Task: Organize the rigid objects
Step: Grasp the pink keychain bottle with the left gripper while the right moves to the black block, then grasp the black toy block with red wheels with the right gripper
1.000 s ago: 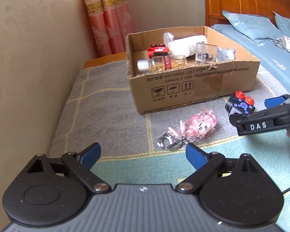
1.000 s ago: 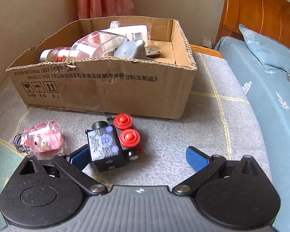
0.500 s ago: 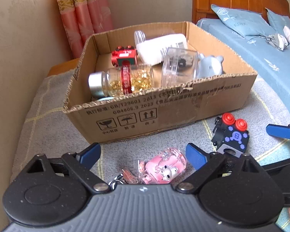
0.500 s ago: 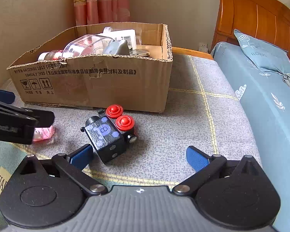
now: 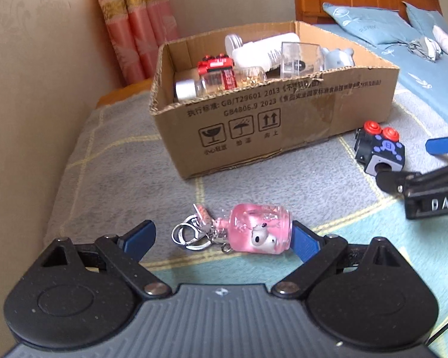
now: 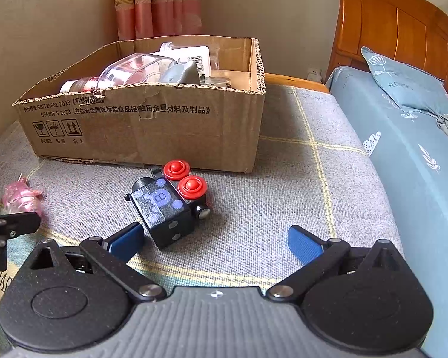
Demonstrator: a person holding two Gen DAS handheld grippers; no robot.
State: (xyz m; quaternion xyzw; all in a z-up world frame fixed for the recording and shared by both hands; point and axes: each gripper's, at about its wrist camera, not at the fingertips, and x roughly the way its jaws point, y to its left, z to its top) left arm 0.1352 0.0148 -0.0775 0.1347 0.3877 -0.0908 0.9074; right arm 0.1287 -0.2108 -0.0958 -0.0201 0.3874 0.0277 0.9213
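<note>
A pink keychain charm (image 5: 259, 232) with metal rings lies on the grey blanket, between the blue pads of my open left gripper (image 5: 222, 238), close to the right pad. The charm also shows blurred at the left of the right wrist view (image 6: 19, 198). A black toy block with two red buttons (image 6: 167, 205) lies just beyond my open right gripper (image 6: 216, 243), near its left pad; the toy block (image 5: 379, 149) also shows from the left wrist. A cardboard box (image 5: 271, 119) behind both holds bottles, a red toy and a clear case; the same box (image 6: 146, 119) fills the right wrist view's far left.
The blanket (image 6: 283, 179) covers a low surface against a beige wall (image 5: 30, 89) on the left. A bed with blue sheet (image 6: 403, 164), pillow and wooden headboard (image 6: 403, 29) lies to the right. Pink curtains (image 5: 134, 29) hang behind the box.
My left gripper has come down and nearer to the pink charm, which now sits between its pads. The right gripper has barely shifted by the black block.
</note>
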